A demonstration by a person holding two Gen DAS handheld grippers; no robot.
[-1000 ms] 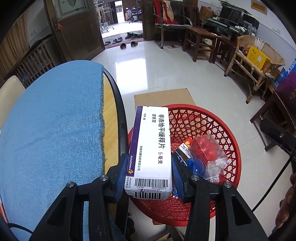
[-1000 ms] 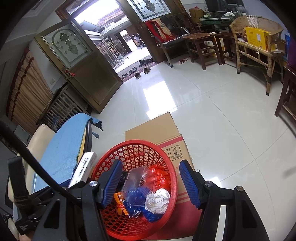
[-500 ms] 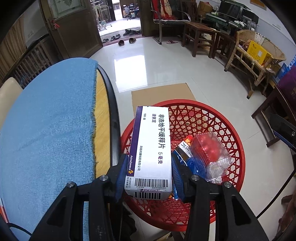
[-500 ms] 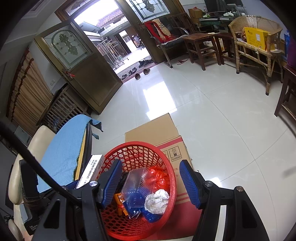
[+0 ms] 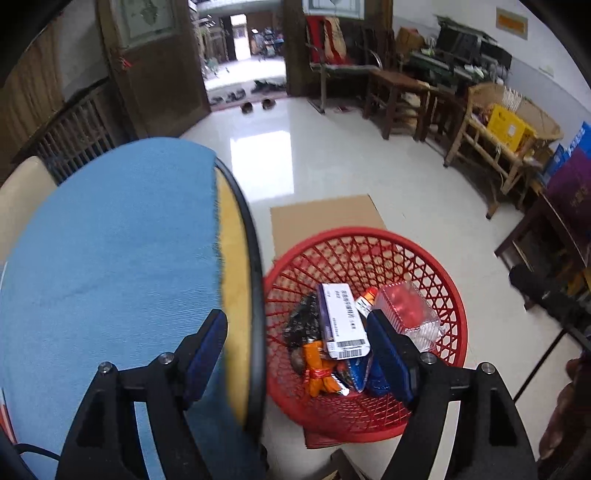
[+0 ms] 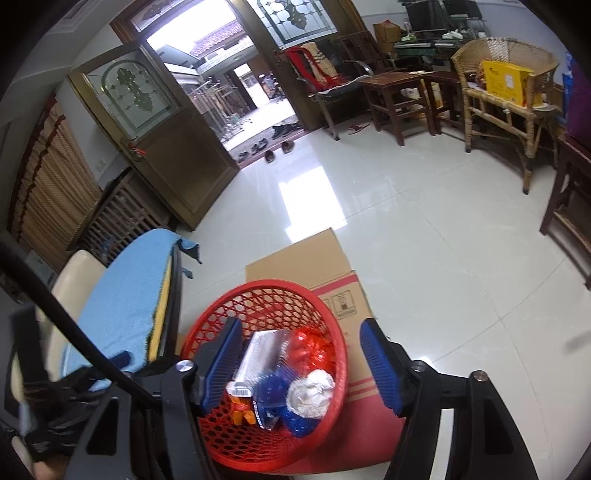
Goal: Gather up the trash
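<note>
Readable markings:

- Medicine box [image 5: 341,319], white with a purple edge, lying in the red basket [image 5: 456,306] toward its left side: lines of dark Chinese print along its face, too blurred to read; a barcode on the white end flap nearest the camera.
- Cardboard box [image 6: 341,304] under the basket: printed handling symbols in a small frame on the top face near the basket's right rim; nothing legible as words.
- Yellow carton [image 6: 508,83] on the wicker chair [image 6: 476,61]: a pale label on its side, too small to read.
- Orange sign [image 5: 511,22] on the far wall: lettering not legible.
</note>
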